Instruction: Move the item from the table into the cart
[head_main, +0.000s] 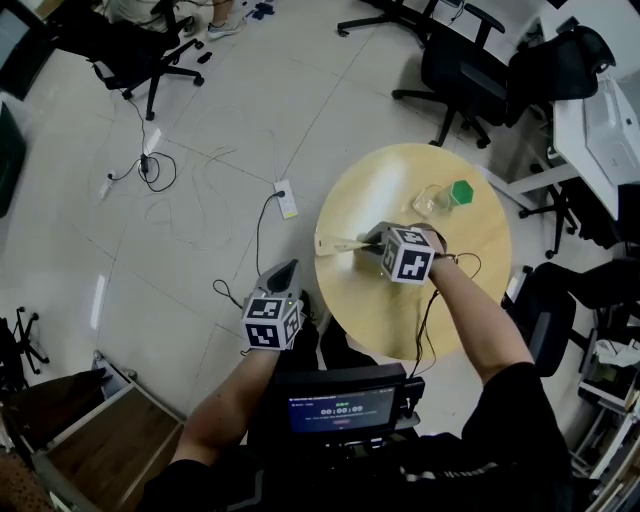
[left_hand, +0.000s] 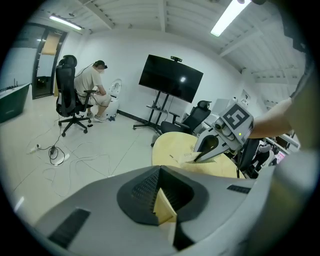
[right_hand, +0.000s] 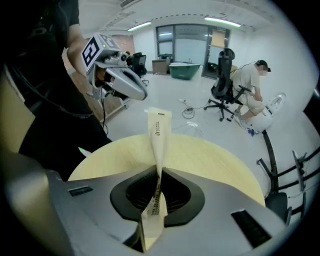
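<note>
A long pale paper sleeve (head_main: 335, 243) sticks out leftwards over the round wooden table (head_main: 400, 310). My right gripper (head_main: 372, 240) is shut on its near end. In the right gripper view the sleeve (right_hand: 159, 132) stands on edge, pinched between the closed jaws (right_hand: 159, 175). My left gripper (head_main: 288, 270) hangs over the floor just off the table's left edge. In its own view the left gripper (left_hand: 159, 172) has its jaws together, with a small tan piece (left_hand: 164, 207) wedged between them; I cannot tell what it is. From there I also see the right gripper (left_hand: 210, 147).
A clear item with a green cap (head_main: 450, 195) lies at the table's far side. A low wooden platform with a metal rim (head_main: 100, 445) sits at the bottom left. Cables and a power strip (head_main: 287, 199) lie on the floor. Office chairs (head_main: 455, 70) stand around, and a person (left_hand: 92, 90) sits far off.
</note>
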